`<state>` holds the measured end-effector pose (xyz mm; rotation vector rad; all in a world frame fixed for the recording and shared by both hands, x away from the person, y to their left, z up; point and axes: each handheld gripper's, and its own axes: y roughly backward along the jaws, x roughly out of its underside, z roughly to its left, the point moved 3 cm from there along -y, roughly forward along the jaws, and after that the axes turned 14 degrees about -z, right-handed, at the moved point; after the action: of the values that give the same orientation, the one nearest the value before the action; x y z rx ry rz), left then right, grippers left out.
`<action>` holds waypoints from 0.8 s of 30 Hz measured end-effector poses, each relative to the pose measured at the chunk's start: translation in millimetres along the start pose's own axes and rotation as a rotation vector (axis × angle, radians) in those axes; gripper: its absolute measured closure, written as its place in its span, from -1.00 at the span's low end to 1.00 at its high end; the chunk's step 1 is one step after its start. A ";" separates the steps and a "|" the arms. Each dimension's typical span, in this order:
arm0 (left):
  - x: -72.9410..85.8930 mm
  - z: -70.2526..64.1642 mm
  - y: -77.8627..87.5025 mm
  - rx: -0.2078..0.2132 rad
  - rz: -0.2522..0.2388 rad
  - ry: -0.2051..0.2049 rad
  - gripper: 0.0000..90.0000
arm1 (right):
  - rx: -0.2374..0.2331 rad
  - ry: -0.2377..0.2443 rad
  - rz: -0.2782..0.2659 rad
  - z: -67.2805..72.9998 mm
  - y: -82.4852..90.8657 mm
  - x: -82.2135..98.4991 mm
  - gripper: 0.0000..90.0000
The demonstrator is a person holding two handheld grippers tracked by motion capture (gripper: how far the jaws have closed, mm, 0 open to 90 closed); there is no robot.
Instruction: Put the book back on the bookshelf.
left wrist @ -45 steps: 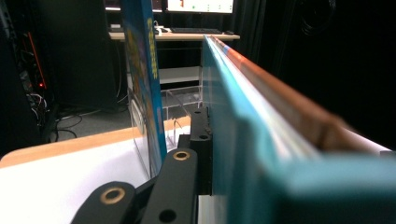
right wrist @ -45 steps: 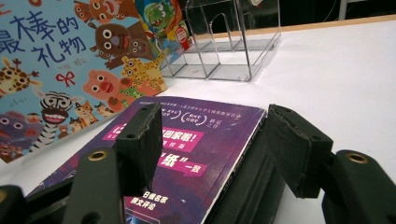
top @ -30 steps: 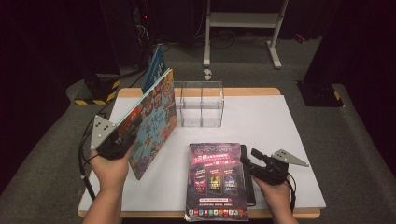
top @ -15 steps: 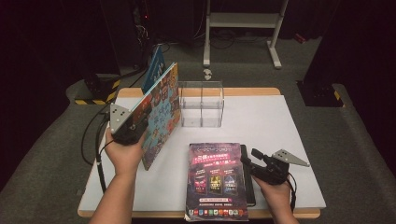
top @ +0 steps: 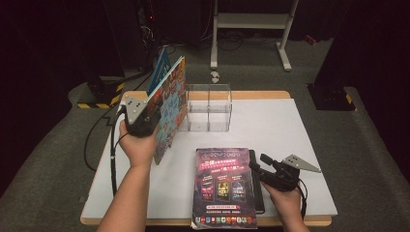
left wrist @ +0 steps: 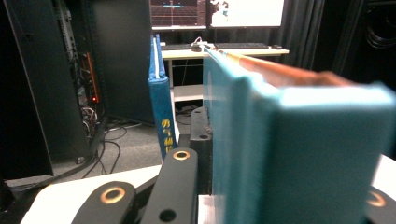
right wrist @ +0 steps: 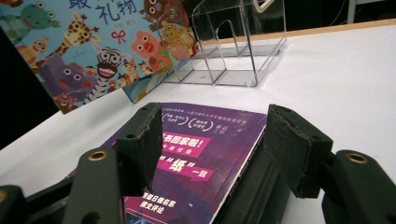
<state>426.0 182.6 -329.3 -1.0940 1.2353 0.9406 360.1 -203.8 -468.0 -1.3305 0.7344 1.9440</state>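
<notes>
Teal-backed and bright with cartoon animals, the picture book [top: 170,108] stands on edge, tilted, in your left gripper [top: 141,121], whose jaws are clamped on its cover edge. In the left gripper view the book's teal spine [left wrist: 299,154] sits right between those jaws and runs away from the camera. It is held over the tabletop's [top: 290,125] far left corner, just beside the left wall of the clear acrylic book stand [top: 209,107]. A blue book [top: 159,71] stands upright behind it, past the far edge.

Your right gripper [top: 265,169] rests near the tabletop's near edge, its jaws apart. The purple magazine [top: 223,186] lies flat on a dark book [top: 257,193] there. In the right gripper view the magazine's right edge [right wrist: 233,154] lies between the two pads, which do not press on it.
</notes>
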 end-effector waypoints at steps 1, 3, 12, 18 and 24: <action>0.9 -0.3 -2.1 -0.002 -0.001 -0.001 0.81 | -0.002 -0.001 -0.001 -0.1 0.1 -0.1 -0.17; 2.7 -1.2 -6.2 -0.005 -0.002 -0.002 0.81 | -0.003 -0.001 -0.001 -0.2 0.1 -0.2 -0.17; 12.9 -3.4 -21.4 -0.030 -0.003 0.001 0.81 | -0.013 -0.006 0.003 1.6 -0.7 0.9 -0.17; 21.4 -7.1 -26.6 -0.031 0.001 -0.009 0.81 | -0.017 -0.006 0.006 2.4 -1.3 1.7 -0.17; 26.8 -9.1 -25.6 -0.039 -0.007 -0.015 0.80 | -0.018 -0.007 0.006 2.6 -0.8 1.8 -0.17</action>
<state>451.7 166.9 -352.9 -1.1187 1.2046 0.9694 358.8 -200.9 -468.9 -1.3330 0.7195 1.9632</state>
